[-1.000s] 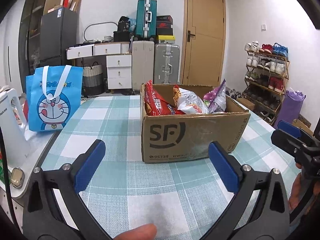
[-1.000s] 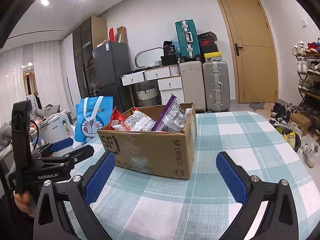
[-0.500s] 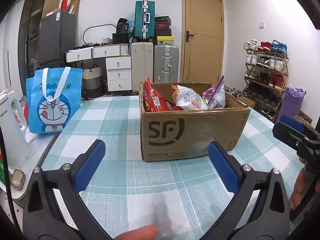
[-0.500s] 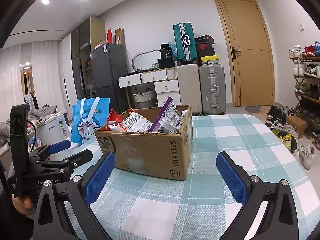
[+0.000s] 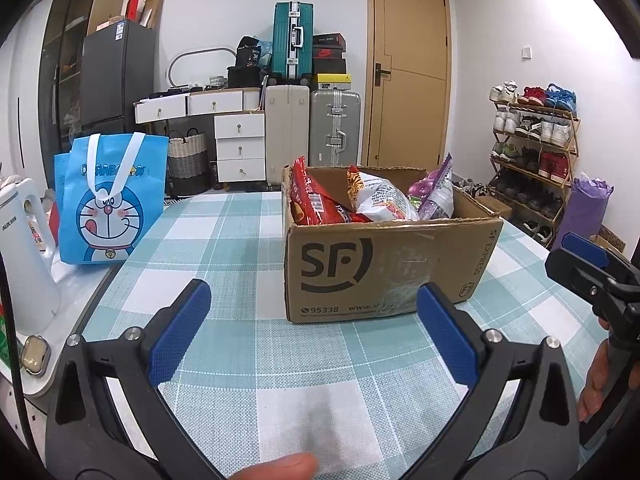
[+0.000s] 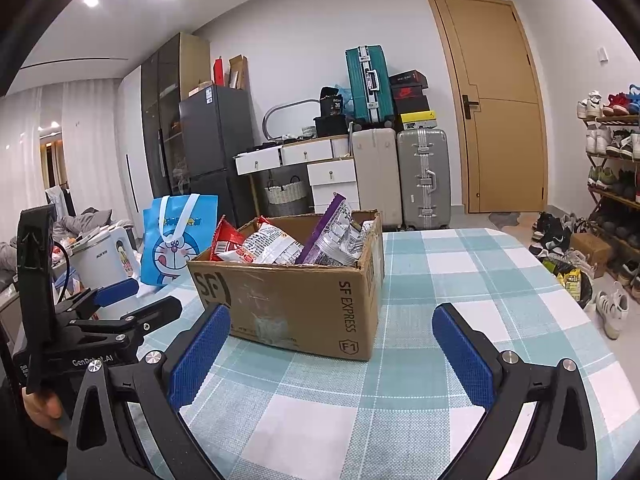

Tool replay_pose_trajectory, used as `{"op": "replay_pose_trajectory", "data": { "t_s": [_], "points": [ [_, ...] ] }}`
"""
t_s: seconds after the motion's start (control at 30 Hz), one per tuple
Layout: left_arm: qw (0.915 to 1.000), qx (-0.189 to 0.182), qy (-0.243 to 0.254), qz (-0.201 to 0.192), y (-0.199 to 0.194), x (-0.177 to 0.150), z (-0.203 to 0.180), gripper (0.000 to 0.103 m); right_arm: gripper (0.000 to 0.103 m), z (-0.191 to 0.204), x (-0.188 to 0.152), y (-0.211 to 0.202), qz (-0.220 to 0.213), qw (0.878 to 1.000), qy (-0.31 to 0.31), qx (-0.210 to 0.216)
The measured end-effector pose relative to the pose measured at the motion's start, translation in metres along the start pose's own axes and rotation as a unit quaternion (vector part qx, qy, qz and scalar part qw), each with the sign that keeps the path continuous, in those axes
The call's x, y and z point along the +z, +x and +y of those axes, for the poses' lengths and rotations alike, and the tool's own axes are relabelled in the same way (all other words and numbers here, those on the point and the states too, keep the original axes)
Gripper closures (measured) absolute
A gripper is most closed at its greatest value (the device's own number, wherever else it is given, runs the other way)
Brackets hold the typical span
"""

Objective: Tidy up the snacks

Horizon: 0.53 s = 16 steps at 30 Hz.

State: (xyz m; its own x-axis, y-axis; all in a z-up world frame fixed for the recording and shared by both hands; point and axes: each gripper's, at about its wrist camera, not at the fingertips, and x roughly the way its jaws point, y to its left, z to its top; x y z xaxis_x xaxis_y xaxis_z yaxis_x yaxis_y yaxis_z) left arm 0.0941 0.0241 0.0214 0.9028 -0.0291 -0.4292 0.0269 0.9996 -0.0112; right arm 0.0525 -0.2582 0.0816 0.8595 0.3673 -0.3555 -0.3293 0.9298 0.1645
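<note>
A brown SF cardboard box (image 5: 384,264) stands open on the checked tablecloth, also in the right wrist view (image 6: 296,300). It holds several snack bags: a red bag (image 5: 312,204), a white bag (image 5: 380,200) and a purple bag (image 5: 438,192). My left gripper (image 5: 314,328) is open and empty, in front of the box. My right gripper (image 6: 332,344) is open and empty, in front of the box's right corner. Each gripper shows in the other's view, the right (image 5: 588,260) and the left (image 6: 120,308).
A blue Doraemon tote bag (image 5: 108,200) stands at the table's left edge beside a white kettle (image 5: 24,256). Behind the table are drawers, suitcases (image 5: 334,132), a fridge and a door. A shoe rack (image 5: 532,152) lines the right wall.
Both grippers have drawn back and lifted slightly, so the box sits a little farther off. Both stay open and empty. The box and bags have not moved.
</note>
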Motion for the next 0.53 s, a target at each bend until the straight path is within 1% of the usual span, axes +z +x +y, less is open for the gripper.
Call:
{"op": "replay_pose_trajectory", "data": {
  "t_s": [0.53],
  "points": [
    [1.0000, -0.003, 0.000, -0.004, -0.0004, 0.0007, -0.0003, 0.000, 0.000, -0.0028, -0.0005, 0.0009, 0.003, 1.000, -0.003, 0.000]
  ]
}}
